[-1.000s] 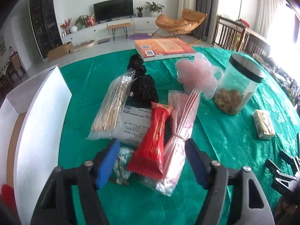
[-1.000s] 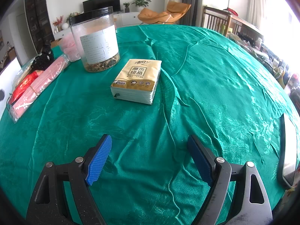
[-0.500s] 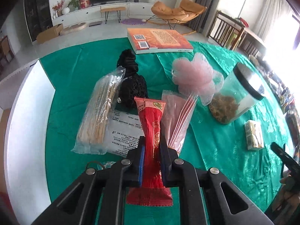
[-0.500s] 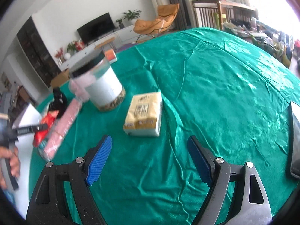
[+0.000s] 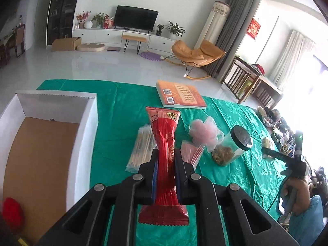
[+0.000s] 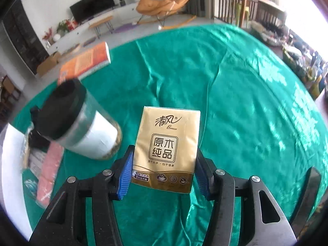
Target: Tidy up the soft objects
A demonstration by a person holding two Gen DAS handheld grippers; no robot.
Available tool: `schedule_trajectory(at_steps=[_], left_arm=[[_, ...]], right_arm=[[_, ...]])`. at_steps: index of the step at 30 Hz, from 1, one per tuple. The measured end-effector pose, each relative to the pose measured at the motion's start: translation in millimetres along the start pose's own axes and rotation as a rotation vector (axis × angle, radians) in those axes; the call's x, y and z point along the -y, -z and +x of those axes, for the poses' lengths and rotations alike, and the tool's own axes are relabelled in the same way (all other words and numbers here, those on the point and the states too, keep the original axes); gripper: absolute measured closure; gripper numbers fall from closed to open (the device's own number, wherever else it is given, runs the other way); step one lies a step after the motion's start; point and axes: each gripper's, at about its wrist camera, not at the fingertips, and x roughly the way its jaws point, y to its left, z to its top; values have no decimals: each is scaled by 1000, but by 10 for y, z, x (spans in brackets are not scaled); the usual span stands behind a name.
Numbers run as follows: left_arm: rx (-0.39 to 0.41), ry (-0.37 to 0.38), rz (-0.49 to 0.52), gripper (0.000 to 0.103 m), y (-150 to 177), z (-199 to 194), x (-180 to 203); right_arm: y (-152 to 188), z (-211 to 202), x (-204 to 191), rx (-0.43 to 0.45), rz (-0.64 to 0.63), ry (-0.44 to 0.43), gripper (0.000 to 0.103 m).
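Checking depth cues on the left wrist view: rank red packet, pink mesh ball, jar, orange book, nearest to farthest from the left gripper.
1. Red packet, clamped in the left gripper.
2. Pink mesh ball, ahead, slightly right.
3. Jar, further right; near-tied with the ball.
4. Orange book, at the table's far edge.

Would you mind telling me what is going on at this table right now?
A person is sorting soft items with two tools. The left hand-held gripper is shut on a red packet, lifted beside the white box. The right hand-held gripper is clamped on a gold tissue pack above the green tablecloth. The lidded jar, the pink pouf and the orange book lie on the cloth.
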Motion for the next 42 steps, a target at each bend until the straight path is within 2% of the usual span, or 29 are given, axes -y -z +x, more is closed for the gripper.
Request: schedule_trajectory(at_steps=[3, 5, 8, 14, 15, 16, 17, 18, 19, 21, 23, 26, 28, 32, 35, 37, 39, 42], left_arm=[[24, -33, -10, 90, 36, -292, -254], [32, -74, -29, 90, 105, -472, -479], [34, -161, -80, 90, 271, -769, -918], [29, -391, -152, 89, 716, -1301, -1674], [35, -433, -166, 85, 784, -1346, -1755], [43, -469, -185, 79, 842, -1392, -1834], [48, -491, -204, 48, 887, -1435, -1926], [59, -508, -229, 5, 938, -1463, -1977], [102, -524, -250, 2, 984, -1513, -1997], [178, -527, -271, 0, 1056, -1575, -1997], [170, -474, -274, 0, 1065, -1520, -1953], [177, -377, -241, 0, 1084, -1412, -1682], [174, -322, -176, 0, 1133, -1296, -1374], [111, -158, -9, 0, 1260, -947, -532], [14, -59, 98, 0, 1518, -554, 49], [-66, -51, 145, 0, 1714, -182, 327], [-123, -83, 191, 0, 1867, 170, 509], [-145, -165, 247, 0, 2000, 527, 588]], right_arm=[[-160, -470, -431, 83, -130, -18, 47], [-113, -713, -859, 94, -213, -93, 47], [132, -984, -1619, 66, -318, -275, 47], [996, -1395, -3216, -57, -479, -679, 47], [1112, -1438, -3435, -79, -498, -733, 45], [1240, -1452, -3591, -102, -512, -785, 43], [1325, -1458, -3755, -131, -526, -822, 35], [1398, -1440, -3868, -161, -539, -838, 26], [1451, -1434, -3928, -173, -545, -842, 26], [1475, -1429, -3879, -153, -550, -828, 26], [1470, -1397, -3669, -104, -553, -764, 26], [1467, -1236, -3167, 8, -547, -597, 26], [1528, -1003, -2748, 70, -528, -434, 26], [1775, -337, -1795, 40, -433, -157, 26], [1912, -18, -1140, 11, -343, -40, 26], [1913, 86, -818, 12, -279, -4, 26], [1925, 124, -603, 25, -215, -2, 26], [1923, 80, -472, 69, -184, 4, 25]])
